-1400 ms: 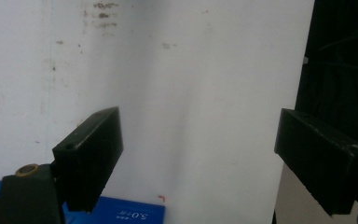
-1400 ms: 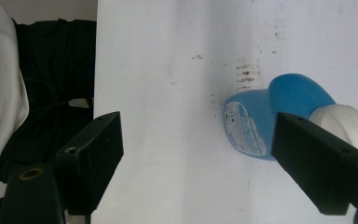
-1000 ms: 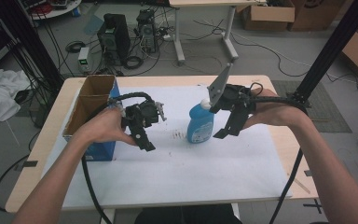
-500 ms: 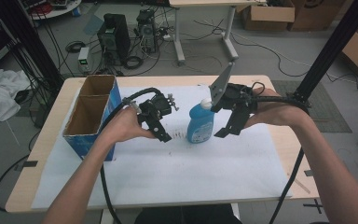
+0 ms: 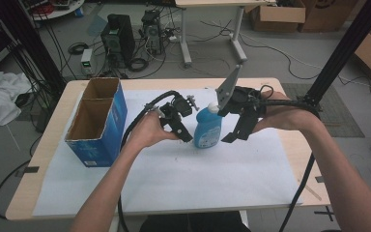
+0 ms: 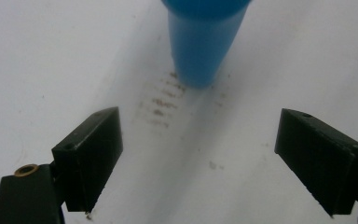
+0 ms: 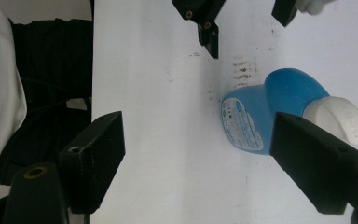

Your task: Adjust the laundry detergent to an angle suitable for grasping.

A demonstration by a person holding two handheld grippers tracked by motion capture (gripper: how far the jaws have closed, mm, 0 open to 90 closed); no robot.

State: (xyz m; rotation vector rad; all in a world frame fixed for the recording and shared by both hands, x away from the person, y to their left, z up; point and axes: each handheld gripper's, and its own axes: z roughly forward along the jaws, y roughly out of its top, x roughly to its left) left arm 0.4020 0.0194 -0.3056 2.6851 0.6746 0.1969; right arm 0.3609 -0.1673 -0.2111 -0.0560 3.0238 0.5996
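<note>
Bottle [image 5: 207, 129] between tools, box [image 5: 98, 121] apart

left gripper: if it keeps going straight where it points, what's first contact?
Likely the blue bottle: it stands dead ahead between the open jaws of the left gripper, with bare white paper before it. Depth is uncertain.

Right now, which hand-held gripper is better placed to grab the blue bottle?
Left. The left hand-held gripper is open with the blue bottle centred just ahead of its jaws. The right hand-held gripper, also open, has it off to one side.
</note>
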